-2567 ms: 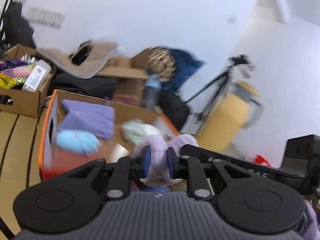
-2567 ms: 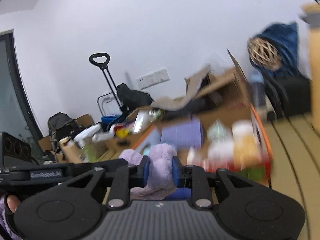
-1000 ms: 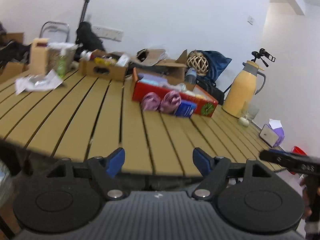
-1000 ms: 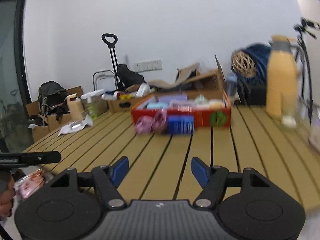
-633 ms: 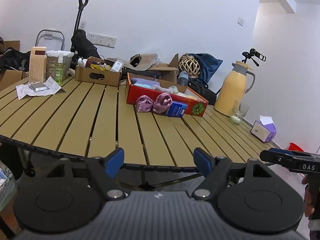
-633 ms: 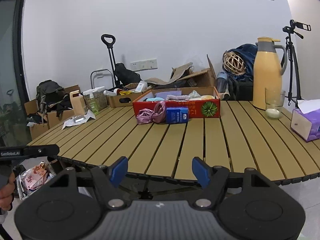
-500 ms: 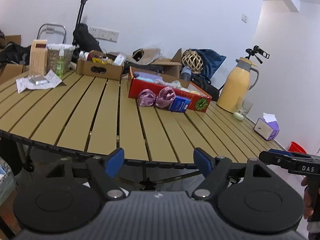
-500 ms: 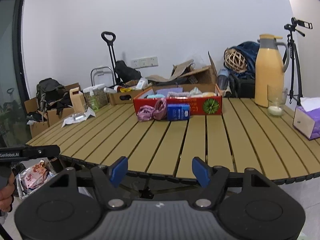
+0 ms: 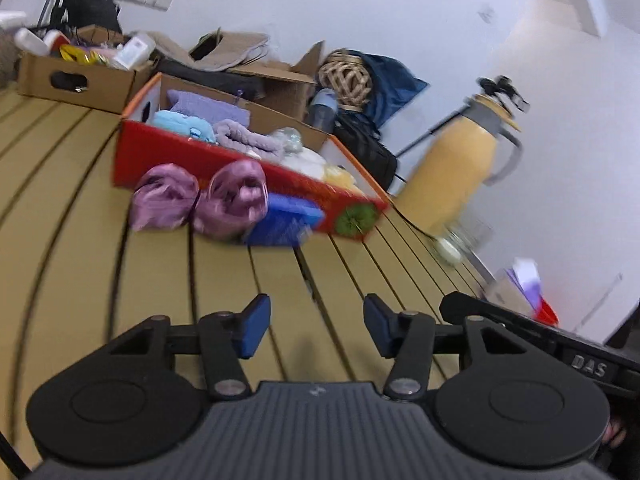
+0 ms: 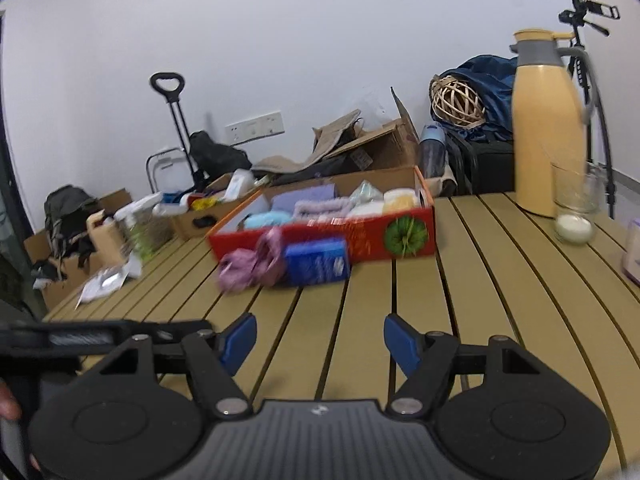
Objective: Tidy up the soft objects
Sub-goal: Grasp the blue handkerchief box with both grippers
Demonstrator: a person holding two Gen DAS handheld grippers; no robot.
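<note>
A red cardboard box (image 9: pixel 224 160) (image 10: pixel 400 236) stands on the slatted wooden table, filled with soft things: a folded lilac towel (image 9: pixel 244 136), a light blue plush (image 9: pixel 180 124) and pale bundles. In front of the box lie two pink satin pouches (image 9: pixel 200 200) (image 10: pixel 252 264) and a blue packet (image 9: pixel 284 224) (image 10: pixel 316 266). My left gripper (image 9: pixel 316 324) hovers over the table short of the pouches, its jaws closing with nothing between them. My right gripper (image 10: pixel 316 340) stands open and empty, farther back from the blue packet.
A yellow thermos jug (image 9: pixel 452 176) (image 10: pixel 544 132) and a glass (image 10: pixel 576 208) stand right of the box. A brown cardboard box (image 9: pixel 76 76) of bottles sits at the left. A tissue pack (image 9: pixel 516 284) lies near the right edge. Bags and boxes crowd behind the table.
Both grippers have moved forward over the table toward the red box, the left one more. The left jaws have narrowed. The right jaws stay as wide as before.
</note>
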